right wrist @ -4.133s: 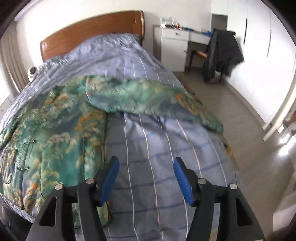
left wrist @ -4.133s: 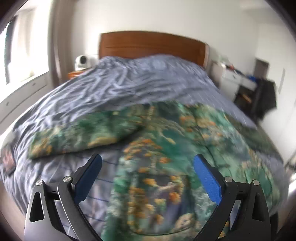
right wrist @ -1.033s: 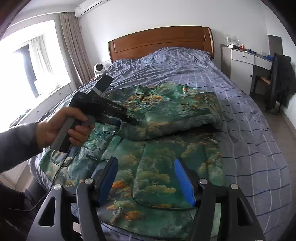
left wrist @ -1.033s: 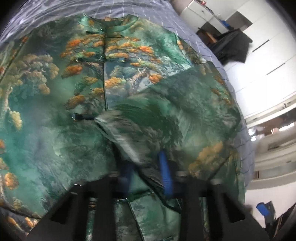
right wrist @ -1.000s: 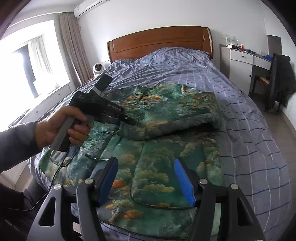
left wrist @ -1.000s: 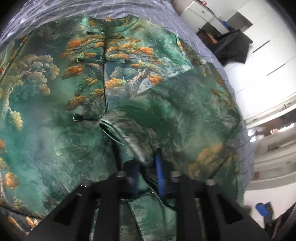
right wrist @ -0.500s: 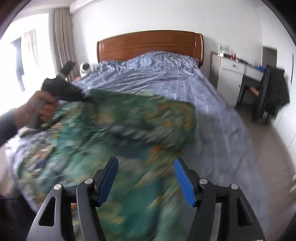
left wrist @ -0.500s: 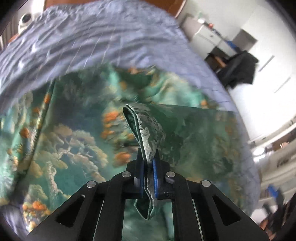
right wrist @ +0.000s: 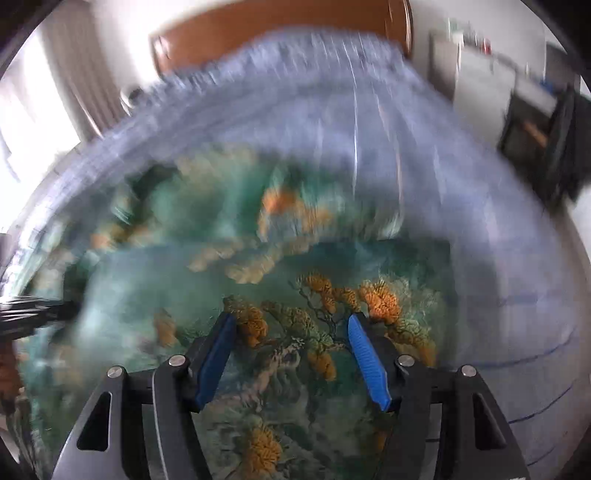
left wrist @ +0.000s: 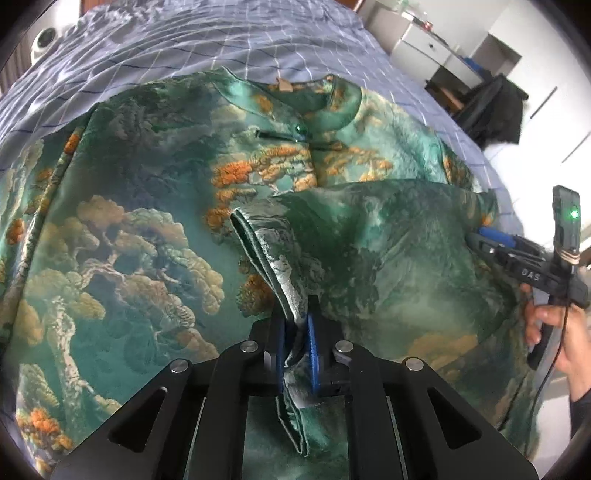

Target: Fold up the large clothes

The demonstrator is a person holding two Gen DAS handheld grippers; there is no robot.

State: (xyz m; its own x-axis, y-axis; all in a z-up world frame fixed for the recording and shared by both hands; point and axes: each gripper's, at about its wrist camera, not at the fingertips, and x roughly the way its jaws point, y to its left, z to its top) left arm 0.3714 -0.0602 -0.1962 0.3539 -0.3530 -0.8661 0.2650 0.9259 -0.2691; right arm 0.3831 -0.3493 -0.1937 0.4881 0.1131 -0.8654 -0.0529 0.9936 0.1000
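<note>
The bed [left wrist: 229, 40], under its blue checked cover, carries everything here. Across most of it lies the green jacket [left wrist: 122, 229] with orange pines and clouds, face up, its collar [left wrist: 314, 99] toward the headboard [right wrist: 280, 26]. One sleeve [left wrist: 388, 251] is folded across the jacket's front, running from the right edge of the bed to the middle.

My left claw [left wrist: 295, 350] has its blue pads pressed nearly together on the cuff end of that sleeve; the fabric stands up between them in a narrow ridge and hangs out below. The pads are easing apart a little, but the cloth is still pinched.

My right claw [right wrist: 291, 354] is spread about halfway, with nothing between its pads. It hovers over the jacket's printed cloth near the right edge of the bed. Its own view is badly blurred, so I cannot tell whether the tips touch the fabric.
</note>
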